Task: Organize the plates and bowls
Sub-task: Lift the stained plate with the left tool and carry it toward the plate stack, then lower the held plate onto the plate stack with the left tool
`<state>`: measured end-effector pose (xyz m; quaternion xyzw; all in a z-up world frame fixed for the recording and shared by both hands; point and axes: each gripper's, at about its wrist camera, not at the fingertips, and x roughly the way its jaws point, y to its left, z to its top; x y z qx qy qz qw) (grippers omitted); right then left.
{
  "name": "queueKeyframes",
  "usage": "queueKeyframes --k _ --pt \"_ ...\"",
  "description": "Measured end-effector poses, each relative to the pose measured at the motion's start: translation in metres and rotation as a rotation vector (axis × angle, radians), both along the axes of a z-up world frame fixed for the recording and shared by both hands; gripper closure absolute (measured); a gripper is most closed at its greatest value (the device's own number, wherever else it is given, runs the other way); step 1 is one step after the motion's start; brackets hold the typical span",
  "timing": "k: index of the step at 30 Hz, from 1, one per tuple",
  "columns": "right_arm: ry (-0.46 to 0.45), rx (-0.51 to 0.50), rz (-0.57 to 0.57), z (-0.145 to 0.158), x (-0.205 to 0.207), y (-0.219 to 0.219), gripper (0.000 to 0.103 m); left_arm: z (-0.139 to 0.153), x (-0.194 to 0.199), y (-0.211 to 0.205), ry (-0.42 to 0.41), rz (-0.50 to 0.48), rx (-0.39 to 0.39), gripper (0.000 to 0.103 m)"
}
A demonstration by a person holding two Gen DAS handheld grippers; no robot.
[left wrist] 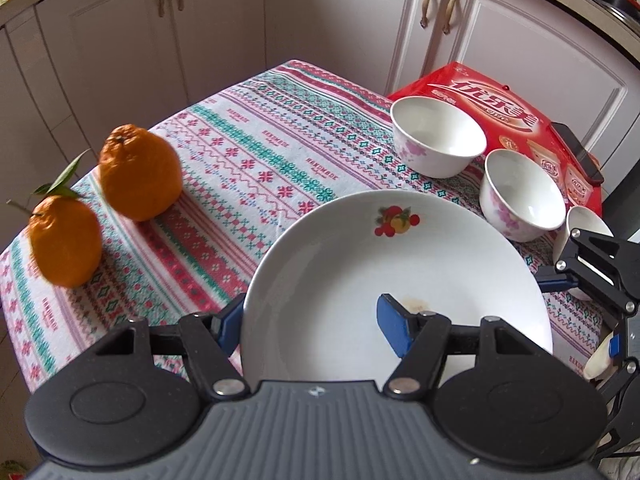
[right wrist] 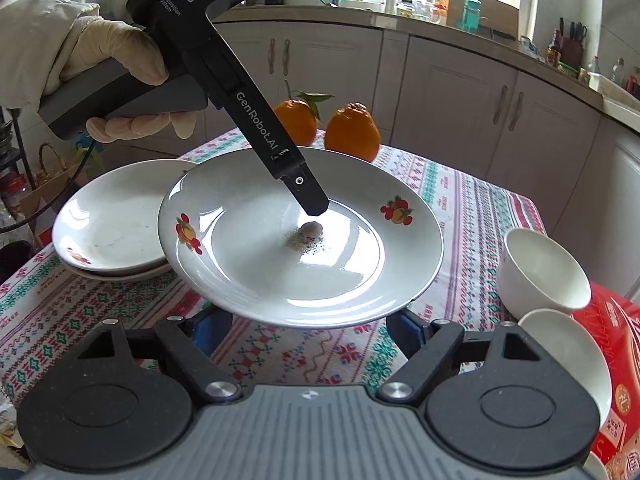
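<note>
A white plate [left wrist: 400, 272] with a fruit decal is held tilted above the table; it also shows in the right wrist view [right wrist: 304, 256]. My left gripper [left wrist: 316, 328] is shut on its rim, one blue pad inside the plate, the other outside. The left gripper's finger reaches into the plate in the right wrist view [right wrist: 308, 196]. My right gripper [right wrist: 308, 328] is open, its blue pads just under the plate's near edge. A stack of two plates [right wrist: 112, 224] lies at the left. White bowls [left wrist: 438, 136] [left wrist: 522, 194] stand at the right, also in the right wrist view [right wrist: 544, 272].
Two oranges [left wrist: 140, 172] [left wrist: 64, 240] sit on the patterned tablecloth [left wrist: 248, 152]. A red box [left wrist: 500, 108] with a dark phone [left wrist: 576, 152] lies behind the bowls. White cabinets surround the table. A third bowl [right wrist: 568, 356] leans on the box.
</note>
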<state>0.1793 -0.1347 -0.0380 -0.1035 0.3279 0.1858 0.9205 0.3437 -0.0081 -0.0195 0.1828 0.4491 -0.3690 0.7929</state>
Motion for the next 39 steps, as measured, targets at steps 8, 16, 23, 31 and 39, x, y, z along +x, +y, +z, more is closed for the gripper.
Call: queueKeyframes --k 8,16,23,31,39 --pt "-0.019 0.009 0.101 0.010 -0.005 0.025 0.016 0.010 -0.021 0.043 -0.022 0.100 -0.012 0.036" --pt "-0.016 0.010 0.205 0.009 -0.004 0.051 0.016 0.012 -0.042 0.086 -0.030 0.203 -0.024 0.036" --pt "0.004 0.004 0.269 0.006 -0.008 0.070 0.016 0.003 -0.057 0.112 -0.021 0.270 -0.044 0.036" --pt "0.022 -0.014 0.310 0.001 -0.008 0.085 0.016 -0.011 -0.064 0.131 -0.001 0.312 -0.061 0.036" --pt "0.033 -0.024 0.313 -0.001 -0.006 0.088 0.016 -0.021 -0.061 0.136 0.014 0.320 -0.071 0.036"
